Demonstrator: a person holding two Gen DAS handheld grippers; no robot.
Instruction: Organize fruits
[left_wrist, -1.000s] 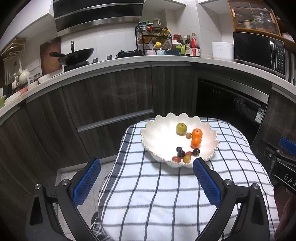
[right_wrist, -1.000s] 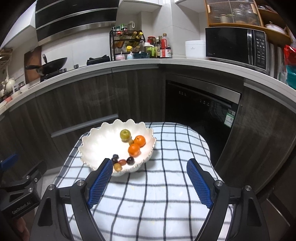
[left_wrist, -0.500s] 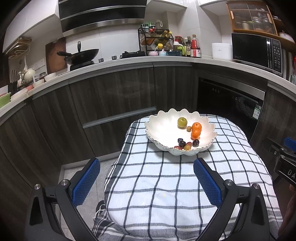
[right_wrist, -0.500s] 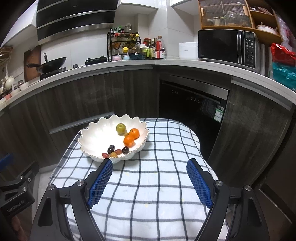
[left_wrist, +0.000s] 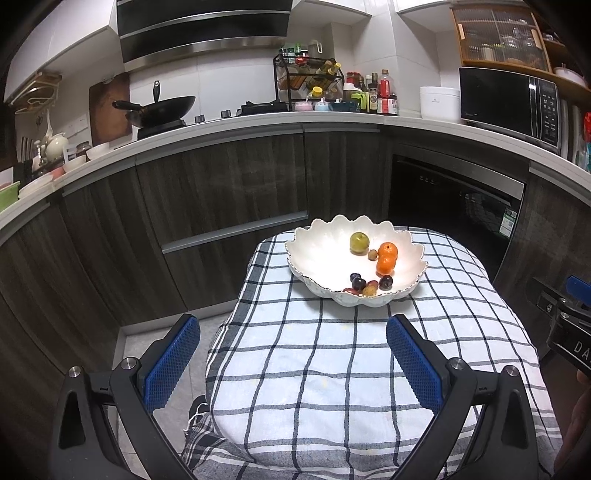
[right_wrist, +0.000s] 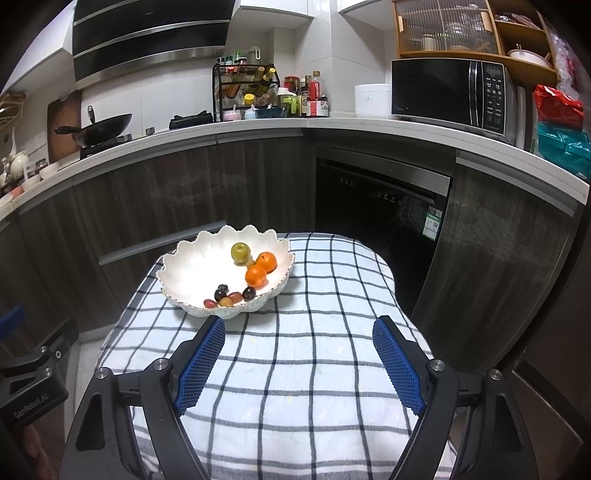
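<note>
A white scalloped bowl (left_wrist: 317, 254) (right_wrist: 192, 266) stands at the far end of a table under a checked cloth (left_wrist: 332, 362) (right_wrist: 314, 362). Inside lie a green apple (left_wrist: 359, 242) (right_wrist: 241, 253), two oranges (left_wrist: 386, 258) (right_wrist: 260, 268) and several small dark and reddish fruits (left_wrist: 364, 284) (right_wrist: 229, 295) near the front rim. My left gripper (left_wrist: 291, 354) is open over the cloth's near left part, well short of the bowl, with nothing between its blue pads. My right gripper (right_wrist: 299, 354) is open too, just behind the bowl's near rim, and empty.
Dark wood cabinets and an oven (right_wrist: 380, 206) curve behind the table. The counter holds a wok (left_wrist: 162, 107), a spice rack with bottles (left_wrist: 314, 85), a microwave (right_wrist: 450, 92) and dishes. Floor shows left of the table (left_wrist: 155, 332). Each gripper's body appears at the other view's edge.
Both grippers have drawn back from the bowl, which now sits smaller and farther off in both views. Most of that happened early on; their jaws stayed open.
</note>
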